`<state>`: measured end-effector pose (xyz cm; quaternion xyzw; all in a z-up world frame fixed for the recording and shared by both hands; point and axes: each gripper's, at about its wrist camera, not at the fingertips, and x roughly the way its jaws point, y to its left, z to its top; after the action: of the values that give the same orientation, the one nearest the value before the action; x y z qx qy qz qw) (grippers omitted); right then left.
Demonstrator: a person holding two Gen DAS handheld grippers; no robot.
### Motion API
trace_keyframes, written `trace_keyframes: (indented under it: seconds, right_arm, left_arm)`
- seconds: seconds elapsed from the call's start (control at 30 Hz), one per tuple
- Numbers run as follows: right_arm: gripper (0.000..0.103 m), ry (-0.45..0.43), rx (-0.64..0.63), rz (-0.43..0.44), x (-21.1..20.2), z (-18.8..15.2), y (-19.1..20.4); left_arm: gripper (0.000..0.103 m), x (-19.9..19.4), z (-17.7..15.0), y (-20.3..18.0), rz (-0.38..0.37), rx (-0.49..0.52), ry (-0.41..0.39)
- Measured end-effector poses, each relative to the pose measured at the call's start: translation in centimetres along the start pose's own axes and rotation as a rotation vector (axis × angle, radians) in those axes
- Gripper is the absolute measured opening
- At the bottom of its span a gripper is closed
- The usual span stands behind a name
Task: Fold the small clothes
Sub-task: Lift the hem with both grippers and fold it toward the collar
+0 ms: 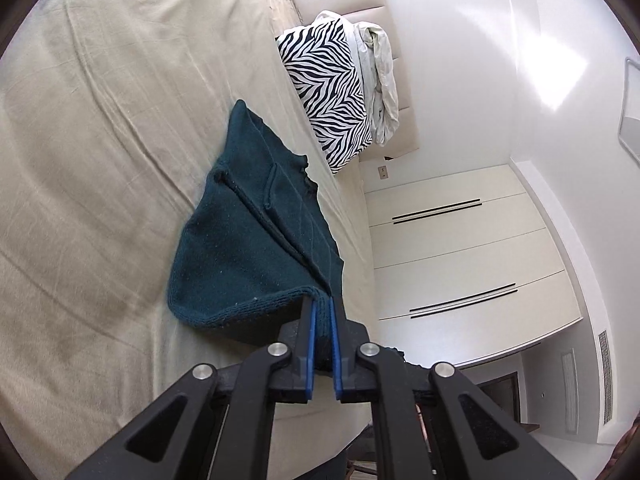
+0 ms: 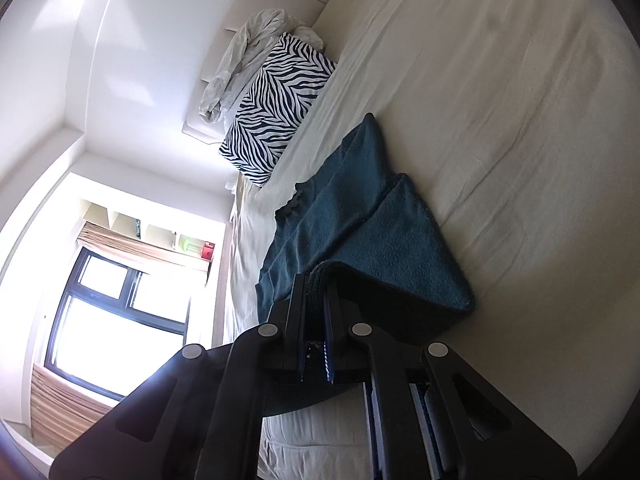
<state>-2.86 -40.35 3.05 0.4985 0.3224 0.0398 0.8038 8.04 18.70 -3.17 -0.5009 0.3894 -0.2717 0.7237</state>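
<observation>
Sweater (image 1: 244, 236) pinched by both tools, left (image 1: 322, 308) and right (image 2: 316, 284).

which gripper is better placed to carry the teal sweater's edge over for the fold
Neither clearly: the left gripper and right gripper are both shut on the teal sweater, lifting its near edge off the bed, so both should carry it together.

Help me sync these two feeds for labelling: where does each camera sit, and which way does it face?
Left wrist: sits behind the left hand-held gripper, looking along its fingers over the bed; jaws clamp a hem of the teal knit garment; wardrobe doors to the right.
Right wrist: sits behind the right hand-held gripper, facing the same bed; jaws clamp the garment; window to the left.
Shared: garment, bed, zebra-print pillow, crumpled white cloth. No hands or arms visible.
</observation>
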Motion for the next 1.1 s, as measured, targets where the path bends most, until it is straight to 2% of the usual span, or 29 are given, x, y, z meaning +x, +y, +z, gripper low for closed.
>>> trace_keyframes:
  seconds: [0.23,0.47,0.8,0.97,1.03,1.1]
  right_arm:
    - [0.006,-0.029,-0.054,-0.039,4.9,4.6,2.3]
    - [0.006,-0.057,-0.079,-0.091,10.7,9.6,3.0]
    - [0.006,-0.054,-0.073,-0.184,20.5,15.9,2.0]
    - [0.006,-0.025,-0.090,-0.256,25.3,18.2,1.1]
    - [0.007,0.000,-0.077,-0.293,27.2,18.7,-0.1]
    - [0.008,0.021,-0.051,-0.318,28.8,19.0,-1.5]
  left_arm:
    - [0.007,3.4,5.1,-0.1,-0.009,-0.010,-0.028]
    - [0.007,7.2,10.3,-0.8,0.022,0.021,-0.042]
    - [0.007,13.9,17.3,0.5,0.114,0.033,-0.045]
    - [0.007,17.4,19.4,2.4,0.219,0.068,-0.041]
    - [0.011,18.5,19.9,3.2,0.271,0.093,-0.043]
    - [0.032,19.0,20.1,3.8,0.276,0.100,-0.042]
